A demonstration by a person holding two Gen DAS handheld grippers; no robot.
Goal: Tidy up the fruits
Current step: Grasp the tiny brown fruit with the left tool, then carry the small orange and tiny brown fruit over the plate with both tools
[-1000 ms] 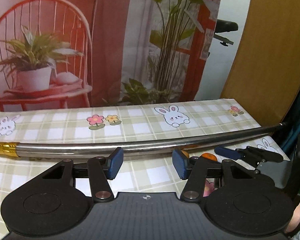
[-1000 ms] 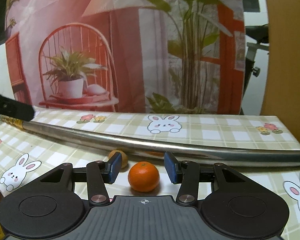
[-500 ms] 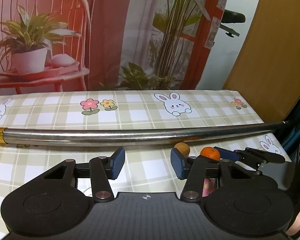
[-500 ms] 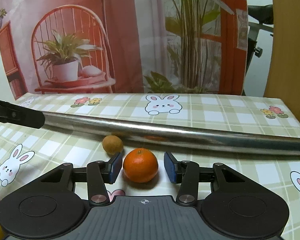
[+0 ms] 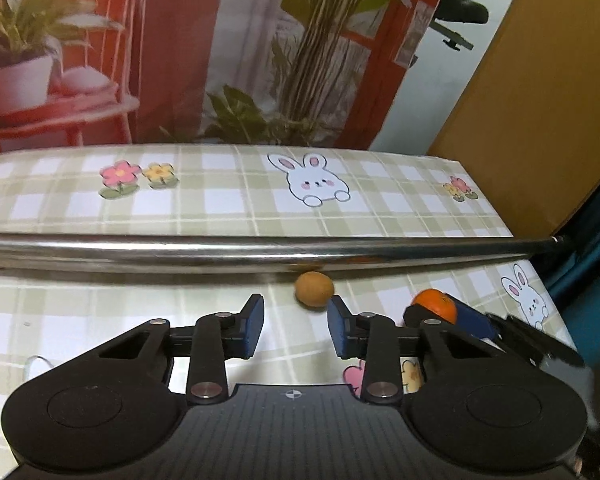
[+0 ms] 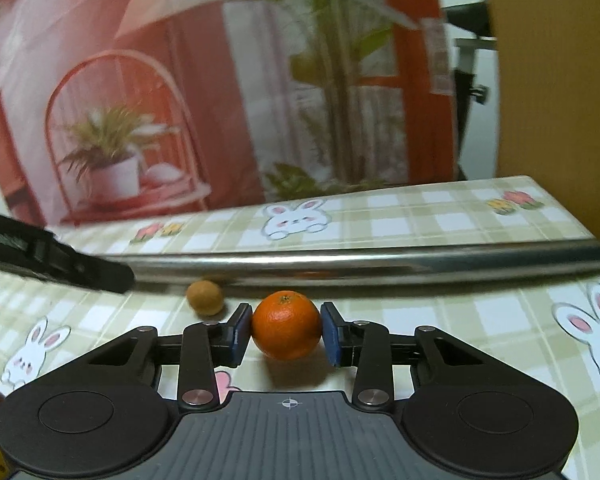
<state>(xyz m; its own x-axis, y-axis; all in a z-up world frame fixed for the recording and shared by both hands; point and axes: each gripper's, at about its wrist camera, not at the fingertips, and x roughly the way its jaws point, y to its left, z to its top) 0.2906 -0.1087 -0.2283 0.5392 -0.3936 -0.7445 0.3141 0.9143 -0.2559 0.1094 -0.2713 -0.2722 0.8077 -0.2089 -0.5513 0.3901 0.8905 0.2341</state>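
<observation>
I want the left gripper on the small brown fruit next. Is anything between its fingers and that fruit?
Nothing visible blocks it. The small brown fruit lies on bare tablecloth just ahead and right of the left gripper, against the metal rod. The right gripper is shut on the orange off to the side.

The metal bar (image 5: 260, 250) is cut off at the left edge. In the left wrist view the orange (image 5: 436, 303) is half hidden behind the right gripper (image 5: 440, 318). The backdrop (image 6: 204, 92) is blurred.
</observation>
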